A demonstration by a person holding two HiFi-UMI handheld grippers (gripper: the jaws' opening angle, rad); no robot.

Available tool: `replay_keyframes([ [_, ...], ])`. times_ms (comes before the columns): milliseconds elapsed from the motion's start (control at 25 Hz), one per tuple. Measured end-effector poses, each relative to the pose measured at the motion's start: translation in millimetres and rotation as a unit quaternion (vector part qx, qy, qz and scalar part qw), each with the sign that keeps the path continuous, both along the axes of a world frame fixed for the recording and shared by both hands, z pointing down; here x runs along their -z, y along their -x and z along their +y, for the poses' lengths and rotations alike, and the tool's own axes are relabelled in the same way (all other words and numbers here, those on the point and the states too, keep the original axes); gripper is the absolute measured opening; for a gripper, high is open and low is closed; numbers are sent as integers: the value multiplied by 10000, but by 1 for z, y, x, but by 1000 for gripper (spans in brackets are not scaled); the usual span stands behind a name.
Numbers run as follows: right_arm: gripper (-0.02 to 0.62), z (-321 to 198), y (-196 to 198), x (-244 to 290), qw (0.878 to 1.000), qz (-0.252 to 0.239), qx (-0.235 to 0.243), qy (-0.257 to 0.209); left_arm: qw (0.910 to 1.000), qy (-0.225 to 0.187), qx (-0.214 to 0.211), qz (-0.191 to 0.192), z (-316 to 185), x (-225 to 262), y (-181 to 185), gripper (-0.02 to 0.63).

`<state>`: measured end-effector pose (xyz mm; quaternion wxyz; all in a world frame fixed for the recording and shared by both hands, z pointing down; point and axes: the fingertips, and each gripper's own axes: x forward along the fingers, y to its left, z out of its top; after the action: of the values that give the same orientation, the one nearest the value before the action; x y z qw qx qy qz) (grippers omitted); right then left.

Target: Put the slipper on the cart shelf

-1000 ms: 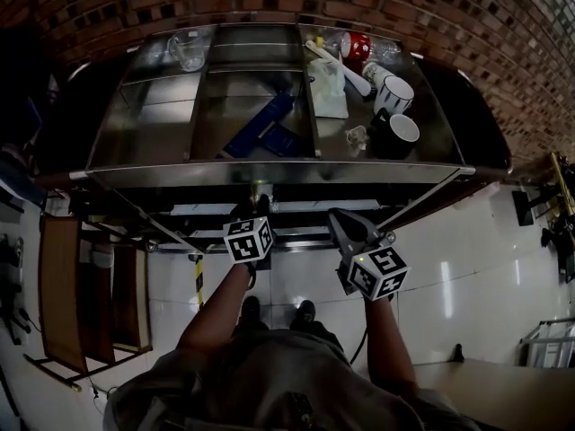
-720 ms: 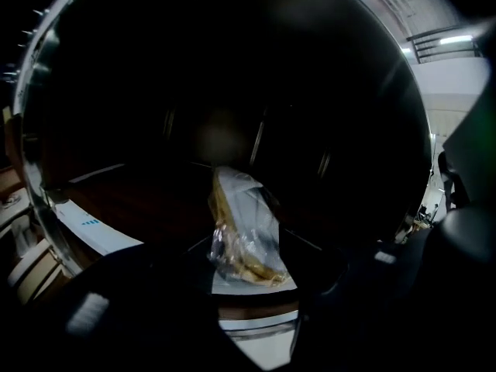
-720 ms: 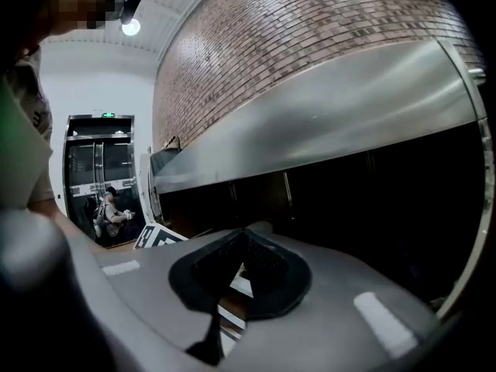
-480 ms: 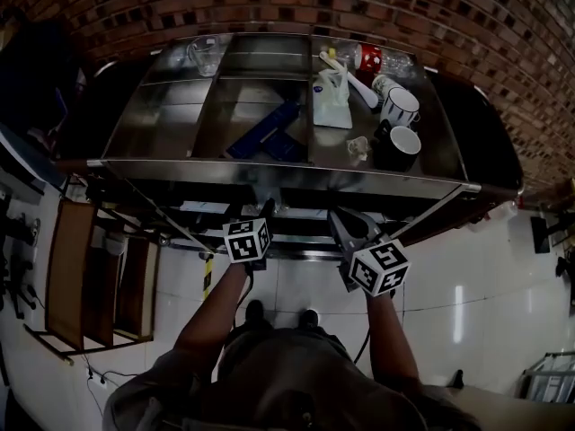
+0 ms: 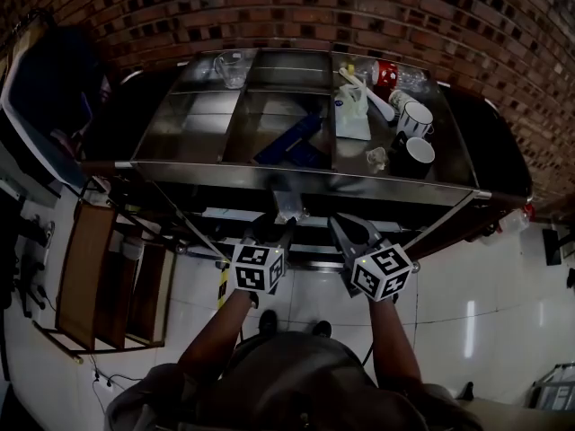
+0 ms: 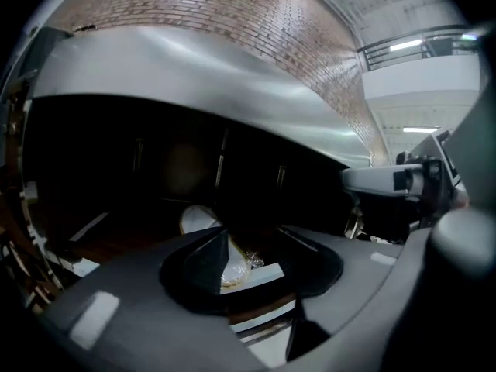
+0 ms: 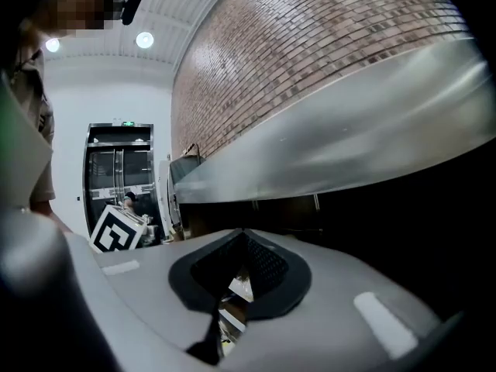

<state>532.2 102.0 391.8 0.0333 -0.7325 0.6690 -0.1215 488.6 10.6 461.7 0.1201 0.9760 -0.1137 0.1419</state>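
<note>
The slipper (image 6: 203,222) looks like a thin, pale, disposable one, partly covered in crinkly clear film. I judge it to be very light, soft and floppy, with nothing fragile about it. The film is likely to be slippery and to slide over the sole. The best hold would be across the narrow width at one end, pinching sole and film together. If it were taken in the middle it would probably sag on both sides.

It lies flat in the dark bay under the steel top of the cart (image 5: 296,180), on the lower shelf (image 6: 93,227). The head view does not show it, because the cart's top covers it.

In the left gripper view, the left gripper (image 6: 244,273) has its jaws apart with nothing pressed between them, and they have just been closing part of the way. The slipper shows through the gap at about 12 o'clock, a touch toward 11. It is beyond the tips and not touching them, though how far beyond I cannot tell.

The right gripper (image 7: 225,304) has its jaws only slightly apart and holds nothing. It points at the cart's front edge, and the slipper is not in its view. In the head view it sits at 3 o'clock of the left gripper, just beside it.

Lying as it does, the slipper seems already placed on the shelf.
</note>
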Motion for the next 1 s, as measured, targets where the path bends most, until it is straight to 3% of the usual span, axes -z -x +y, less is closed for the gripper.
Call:
replay_keyframes([
  [200, -2, -5, 11, 4, 9999, 122, 116, 27, 9994, -131, -153, 285, 11, 33, 9, 14],
  [400, -2, -2, 16, 6, 9999, 105, 82, 24, 9981, 212, -227, 526, 17, 50, 13, 8],
  [1000, -2, 2, 21, 10, 9998, 76, 203, 42, 9981, 35, -559, 250, 32, 48, 10, 8],
])
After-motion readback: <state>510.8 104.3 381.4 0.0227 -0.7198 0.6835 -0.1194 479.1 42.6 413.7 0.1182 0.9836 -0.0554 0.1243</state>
